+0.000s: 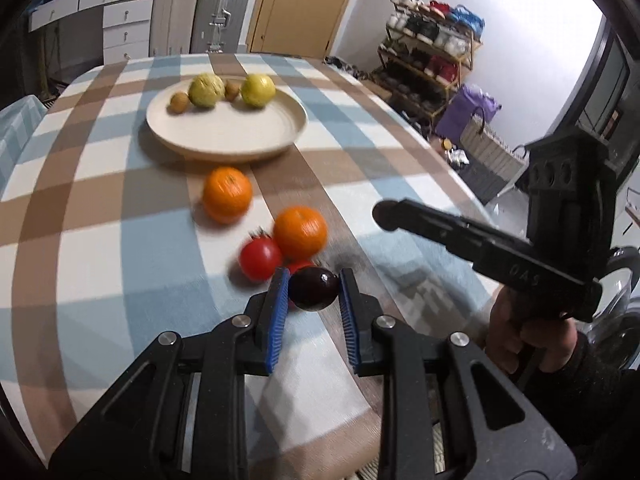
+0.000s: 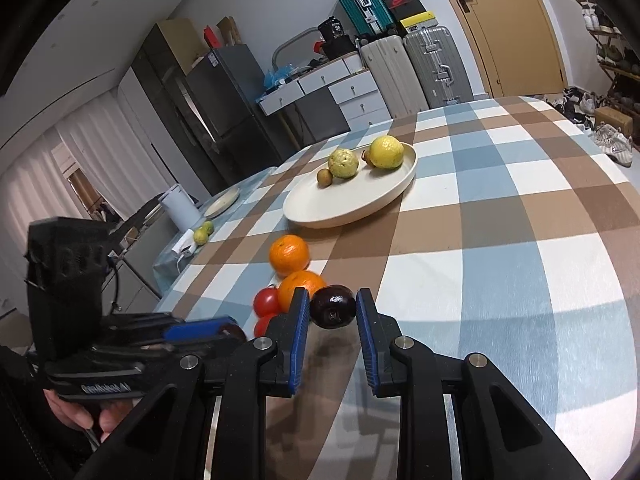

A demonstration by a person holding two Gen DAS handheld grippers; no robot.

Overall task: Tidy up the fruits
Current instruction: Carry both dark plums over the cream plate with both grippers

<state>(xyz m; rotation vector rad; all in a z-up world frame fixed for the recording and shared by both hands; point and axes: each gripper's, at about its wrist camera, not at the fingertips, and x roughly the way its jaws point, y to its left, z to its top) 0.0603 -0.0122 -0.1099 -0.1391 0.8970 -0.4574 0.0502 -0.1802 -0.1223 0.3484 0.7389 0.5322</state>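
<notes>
My left gripper (image 1: 314, 288) clamped one dark plum (image 1: 313, 288), my right gripper (image 2: 333, 306) another plum (image 2: 333, 306), near the oranges (image 1: 227, 195).

I see two dark plums, one (image 1: 313, 288) clamped in my left tool, one (image 2: 333, 306) in my right. Two oranges (image 1: 227, 194) and two red tomatoes (image 1: 260, 258) lie clustered on the counter. The cream plate (image 1: 224, 132) holds two yellow-green guavas (image 1: 206, 90) and two small brown fruits (image 1: 179, 102).

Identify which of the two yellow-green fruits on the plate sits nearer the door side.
The smoother, lemon-yellow fruit, at the plate's right; the duller wrinkled one lies left, between two small brown fruits.
</notes>
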